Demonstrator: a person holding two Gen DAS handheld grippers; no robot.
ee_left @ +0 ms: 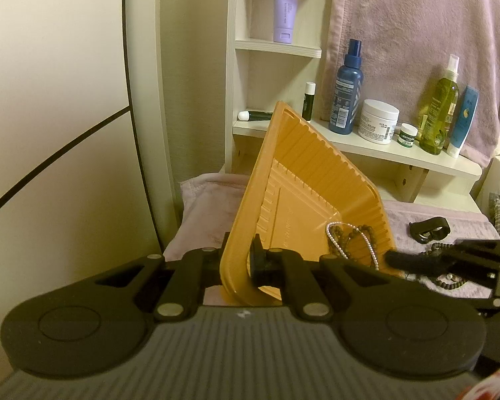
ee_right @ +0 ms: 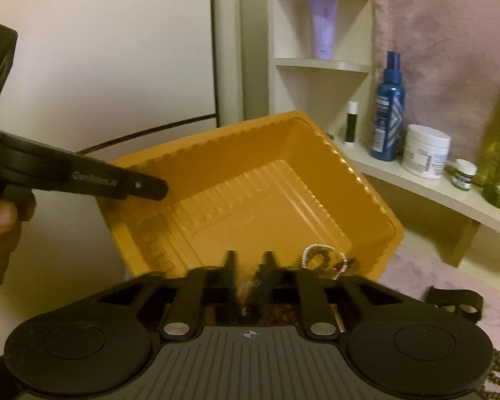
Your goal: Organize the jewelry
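- left claw (ee_left: 240, 261) clamped on the near wall of the orange tray (ee_left: 303, 196), one finger inside, one outside; tray lifted and tilted steeply, open side facing right.
- right claw (ee_right: 248, 266) poised at the tray's lower edge, fingers a little apart with something dark and fuzzy between them; cannot tell whether actually gripped.
- already in the tray, slid into its low corner: a pearl strand (ee_left: 336, 243) tangled with brown beads (ee_left: 353, 233).
- just beyond, on the pink cloth-covered table (ee_left: 450, 213): a dark bead string (ee_left: 450, 281) under the right claw, and a black clip-like piece (ee_left: 428, 228) lying apart from it.
- judged part done: two strands collected, at least the bead string and perhaps the black piece left to gather, then tray to be set down level.
- far back, a shelf (ee_left: 383, 148) with blue bottle (ee_left: 345, 90), white jar (ee_left: 378, 121) and green bottle (ee_left: 440, 116), not part of the job.
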